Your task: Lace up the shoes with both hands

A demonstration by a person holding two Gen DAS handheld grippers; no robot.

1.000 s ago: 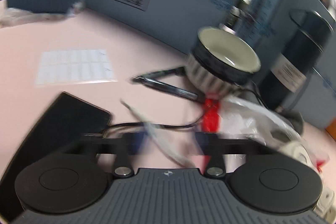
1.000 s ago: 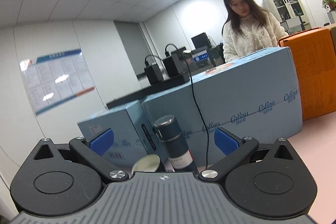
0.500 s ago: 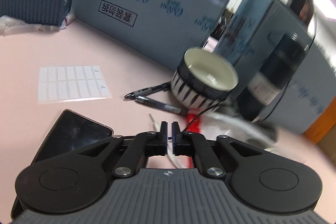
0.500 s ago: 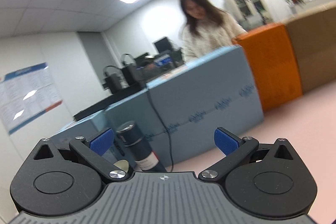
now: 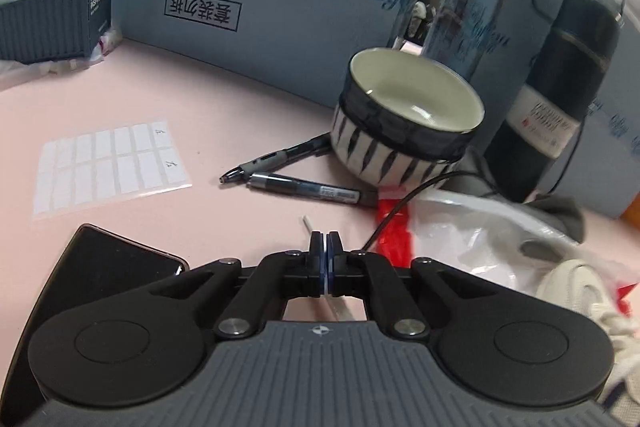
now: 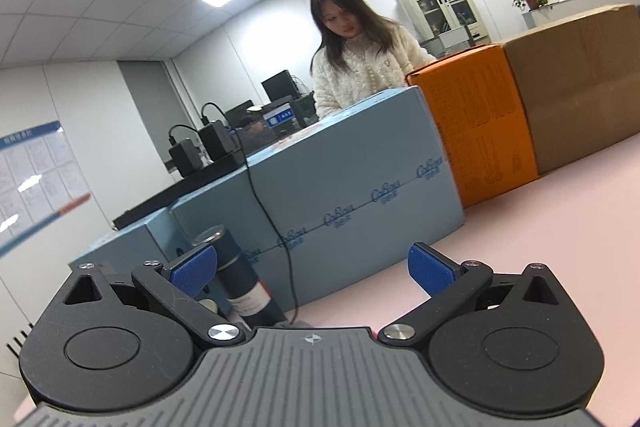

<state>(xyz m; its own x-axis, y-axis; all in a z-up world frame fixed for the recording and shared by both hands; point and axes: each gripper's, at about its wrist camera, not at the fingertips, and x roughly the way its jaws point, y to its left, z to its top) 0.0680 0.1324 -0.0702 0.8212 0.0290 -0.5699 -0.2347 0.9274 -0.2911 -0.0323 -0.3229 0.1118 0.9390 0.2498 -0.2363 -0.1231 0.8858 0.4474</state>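
The left gripper (image 5: 325, 247) is clenched on a thin white shoelace (image 5: 307, 222); the lace's tip pokes out beyond the pads toward 11 o'clock, and more of it shows through the gap behind the jaws, running back toward 5 o'clock. So its long axis lies roughly along the gripper's own pointing line. The white shoe (image 5: 576, 291) sits at about 3 o'clock from that gripper, at the frame's right edge, partly on a crumpled plastic bag (image 5: 472, 227). The right gripper (image 6: 312, 273) is released, its blue pads wide apart with nothing between them, aimed out over the pink table (image 6: 540, 235); neither shoe nor lace shows in its view. The left hand is probably nearer the shoe.
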